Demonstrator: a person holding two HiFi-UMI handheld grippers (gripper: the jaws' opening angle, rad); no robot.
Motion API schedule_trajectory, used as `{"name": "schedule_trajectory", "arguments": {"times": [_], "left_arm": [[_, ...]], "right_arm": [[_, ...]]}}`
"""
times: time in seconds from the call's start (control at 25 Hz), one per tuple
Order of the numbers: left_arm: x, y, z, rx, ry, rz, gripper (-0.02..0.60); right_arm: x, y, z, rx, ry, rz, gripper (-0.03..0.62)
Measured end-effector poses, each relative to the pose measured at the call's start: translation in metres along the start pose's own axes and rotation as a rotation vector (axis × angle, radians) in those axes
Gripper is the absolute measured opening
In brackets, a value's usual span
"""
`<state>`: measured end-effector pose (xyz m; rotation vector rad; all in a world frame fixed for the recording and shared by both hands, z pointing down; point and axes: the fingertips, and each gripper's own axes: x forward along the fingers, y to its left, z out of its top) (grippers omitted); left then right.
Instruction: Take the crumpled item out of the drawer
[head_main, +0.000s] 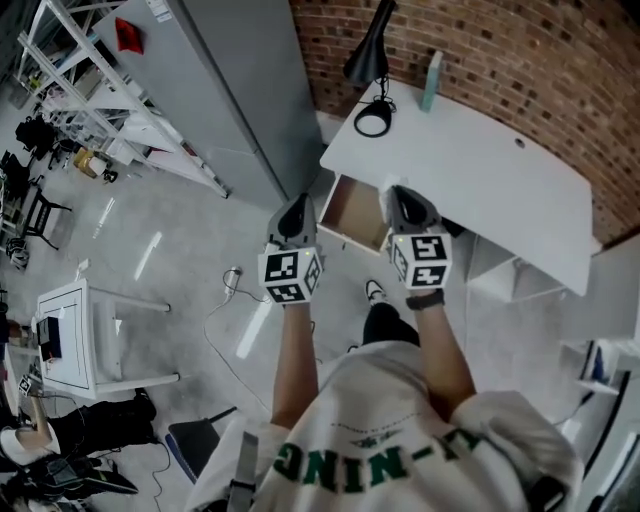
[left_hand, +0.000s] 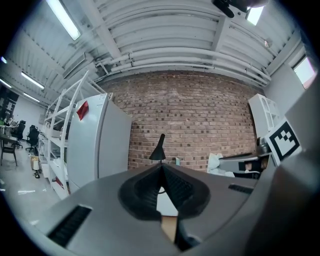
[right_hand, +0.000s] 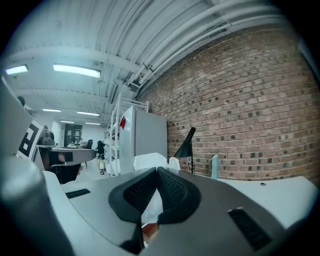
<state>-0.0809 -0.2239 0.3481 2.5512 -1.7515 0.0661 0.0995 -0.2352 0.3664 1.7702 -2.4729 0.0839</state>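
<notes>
The crumpled item (right_hand: 148, 161) is a white, thin, wrinkled wad. My right gripper (right_hand: 156, 171) is shut on it, and part of it bulges above the jaw tips. From the left gripper view the same wad (left_hand: 216, 162) shows beside the right gripper's marker cube. In the head view the right gripper (head_main: 394, 192) hangs over the right edge of the open drawer (head_main: 352, 212), whose brown inside shows nothing in it. My left gripper (head_main: 297, 207) floats just left of the drawer, jaws shut with nothing between them (left_hand: 161, 168).
The drawer belongs to a white desk (head_main: 480, 165) against a brick wall. On the desk stand a black lamp (head_main: 370, 62) and a pale teal bottle (head_main: 431, 82). A tall grey cabinet (head_main: 235, 90) stands to the left. White shelving (head_main: 500, 275) sits under the desk's right side.
</notes>
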Motion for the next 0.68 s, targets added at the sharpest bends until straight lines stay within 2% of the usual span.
{"name": "schedule_trajectory", "arguments": {"times": [0.16,0.36,0.68], "left_arm": [[0.004,-0.001,-0.003,0.01,0.013,-0.004,-0.002],[0.009,0.001,-0.001,0.019,0.008,-0.005,-0.002],[0.035,0.012,-0.013,0.009,0.02,0.0,-0.002]], "right_arm": [[-0.001,-0.004,0.001,0.017,-0.005,0.0,0.006],[0.005,0.001,0.005,0.047,-0.025,0.051,0.008],[0.032,-0.005,-0.003,0.046,-0.006,0.053,0.008]]}}
